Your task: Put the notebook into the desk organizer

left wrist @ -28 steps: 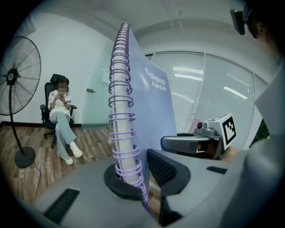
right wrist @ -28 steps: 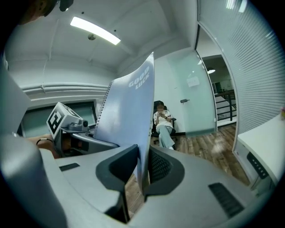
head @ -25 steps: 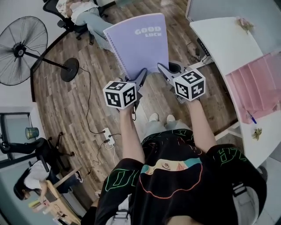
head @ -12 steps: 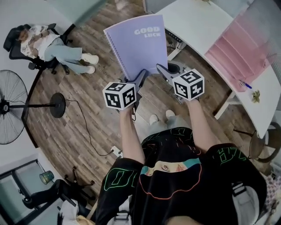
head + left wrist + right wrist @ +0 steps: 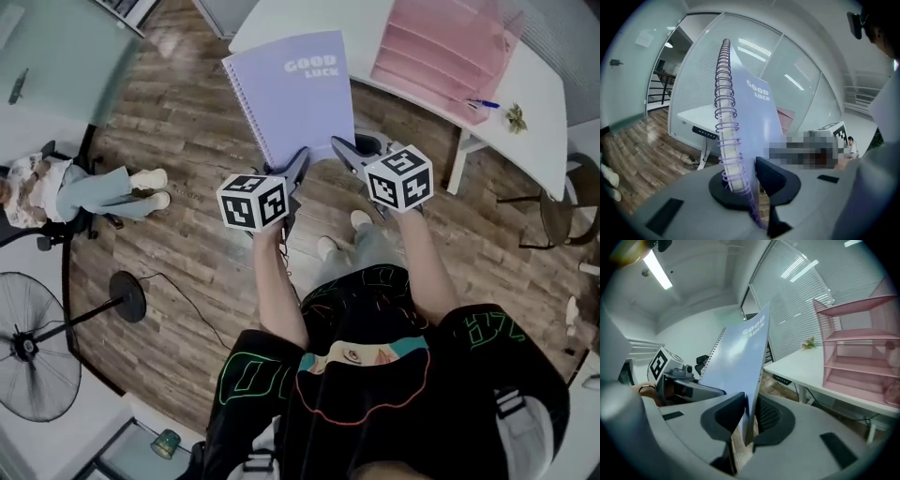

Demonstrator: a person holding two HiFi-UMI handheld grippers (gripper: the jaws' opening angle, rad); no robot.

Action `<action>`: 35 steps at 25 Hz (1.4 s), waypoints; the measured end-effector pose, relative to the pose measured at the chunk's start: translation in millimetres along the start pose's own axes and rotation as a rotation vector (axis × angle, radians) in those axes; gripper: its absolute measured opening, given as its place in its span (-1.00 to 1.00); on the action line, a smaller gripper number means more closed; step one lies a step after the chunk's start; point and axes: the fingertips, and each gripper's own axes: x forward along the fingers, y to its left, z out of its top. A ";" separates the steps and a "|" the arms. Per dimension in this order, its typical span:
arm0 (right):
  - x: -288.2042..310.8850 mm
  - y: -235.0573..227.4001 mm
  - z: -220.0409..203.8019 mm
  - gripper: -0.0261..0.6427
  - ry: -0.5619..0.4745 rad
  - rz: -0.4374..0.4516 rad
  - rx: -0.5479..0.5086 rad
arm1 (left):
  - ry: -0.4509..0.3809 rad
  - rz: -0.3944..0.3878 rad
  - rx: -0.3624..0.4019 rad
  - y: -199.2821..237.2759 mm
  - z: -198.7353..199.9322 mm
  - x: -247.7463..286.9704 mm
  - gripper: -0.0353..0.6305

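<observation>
From the head view, one purple spiral notebook (image 5: 295, 94) printed "GOOD LUCK" is held up in the air over the wooden floor (image 5: 187, 216) by two grippers, the left gripper (image 5: 298, 161) at its lower spiral corner and the right gripper (image 5: 345, 150) at the other lower corner; one pink desk organizer (image 5: 441, 47) stands on the white surface (image 5: 534, 103) beyond, apart from the notebook, with one pen (image 5: 484, 104) just beside it, and one standing fan (image 5: 37, 347) and one person in a chair (image 5: 84, 192) are off to the left. In the left gripper view, the two fingers stand narrow, clamped on the notebook's spiral-bound edge, the wire coil rising straight up between them. In the right gripper view, the two fingers are likewise narrow and pinch the notebook's open edge, the cover tilting up to the left, while the organizer shows at the right with at least three stacked tiers on the surface
</observation>
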 end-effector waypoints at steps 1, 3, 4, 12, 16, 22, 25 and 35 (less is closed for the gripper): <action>-5.0 -5.4 -3.1 -0.74 -0.002 -0.029 0.015 | 0.017 -0.028 0.006 -3.5 -1.3 6.9 -0.76; -13.4 -14.7 -9.4 -0.74 -0.001 -0.084 0.039 | 0.049 -0.080 0.015 -9.3 -4.9 19.0 -0.75; -17.0 -18.9 -12.8 -0.74 0.001 -0.108 0.050 | 0.064 -0.104 0.017 -11.9 -7.2 24.7 -0.75; -78.7 -76.1 -60.8 -0.74 0.019 -0.257 0.160 | 0.193 -0.256 0.024 -66.7 -42.8 95.0 -0.74; -97.6 -89.8 -75.7 -0.74 0.022 -0.310 0.207 | 0.236 -0.315 0.016 -84.1 -53.9 112.8 -0.73; -120.1 -102.0 -97.2 -0.74 0.031 -0.358 0.268 | 0.300 -0.374 0.000 -104.3 -70.5 132.0 -0.71; -131.7 -111.9 -104.7 -0.74 0.035 -0.374 0.294 | 0.325 -0.392 -0.002 -115.5 -75.6 143.5 -0.71; -140.4 -145.3 -114.2 -0.73 0.032 -0.391 0.357 | 0.389 -0.415 -0.001 -124.6 -78.2 179.1 -0.69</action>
